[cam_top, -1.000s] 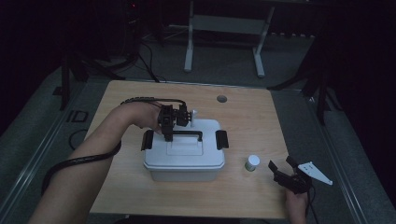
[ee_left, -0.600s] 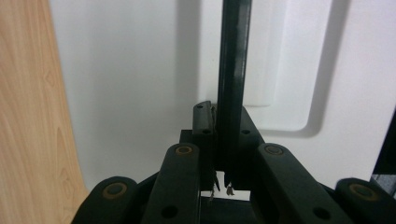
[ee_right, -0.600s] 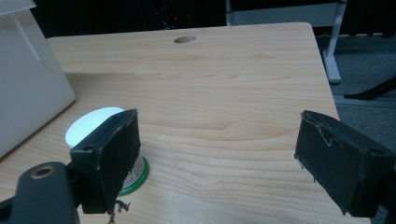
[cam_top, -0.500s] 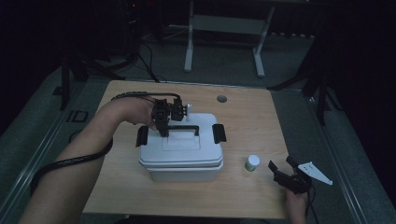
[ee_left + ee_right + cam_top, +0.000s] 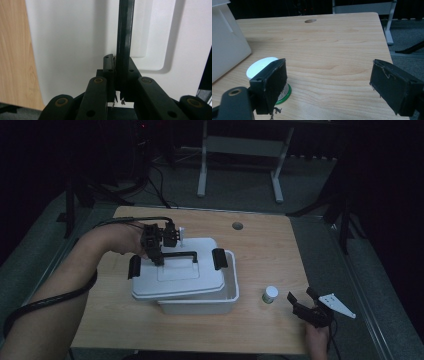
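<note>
Lid (image 5: pixel 177 272) lifted leftward off box (image 5: pixel 220 301), left claw (image 5: pixel 157 254) clenching handle (image 5: pixel 176 255), right claw (image 5: pixel 305 301) released near table edge

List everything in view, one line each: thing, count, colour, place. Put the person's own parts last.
table: one, light wood, centre, with a round hole near its far edge.
box: one, white, left-centre of table.
lid: one, white with black handle and latches, raised and shifted left over the box.
small bottle: one, white cap, green base, right of box.
metal stand: one, pale, on floor beyond table.
left gripper: black, clamped on the lid's handle.
right gripper: black, jaws apart, near bottle.
</note>
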### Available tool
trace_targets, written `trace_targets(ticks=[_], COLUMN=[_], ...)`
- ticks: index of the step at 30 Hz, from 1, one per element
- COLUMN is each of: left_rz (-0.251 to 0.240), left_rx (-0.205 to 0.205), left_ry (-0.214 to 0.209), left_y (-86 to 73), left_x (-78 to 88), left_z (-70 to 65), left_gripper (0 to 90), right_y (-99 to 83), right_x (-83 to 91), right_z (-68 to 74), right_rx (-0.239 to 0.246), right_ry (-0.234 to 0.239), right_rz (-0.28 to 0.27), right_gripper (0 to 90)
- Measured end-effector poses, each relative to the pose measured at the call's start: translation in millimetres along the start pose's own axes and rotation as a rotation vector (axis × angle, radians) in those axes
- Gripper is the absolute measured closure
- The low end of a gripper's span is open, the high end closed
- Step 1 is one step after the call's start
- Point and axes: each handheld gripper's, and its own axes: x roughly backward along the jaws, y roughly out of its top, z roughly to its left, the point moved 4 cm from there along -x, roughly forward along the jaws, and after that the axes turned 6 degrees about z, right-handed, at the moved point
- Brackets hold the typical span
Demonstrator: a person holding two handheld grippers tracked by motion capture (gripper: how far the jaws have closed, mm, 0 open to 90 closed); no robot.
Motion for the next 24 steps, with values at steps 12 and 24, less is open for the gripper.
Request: trace_targets(ticks=[12, 24], left_rz=[-0.005, -0.007], left_rx=[0.105, 0.213], left_ry=[-0.02, -0.04], left_y=[-48.5, -105.1], left_x=[-7.1, -14.7], left_z=[1.4, -3.3], left_gripper=[83.4, 83.4], right_y=[0.3, 0.2], right_x=[0.7, 0.0], right_z=[-0.3, 0.2], right_rx=[0.001, 0.005], right_ry=[-0.002, -0.008], right_rz=[-0.013, -0.005], right_gripper=[13.5, 13.4])
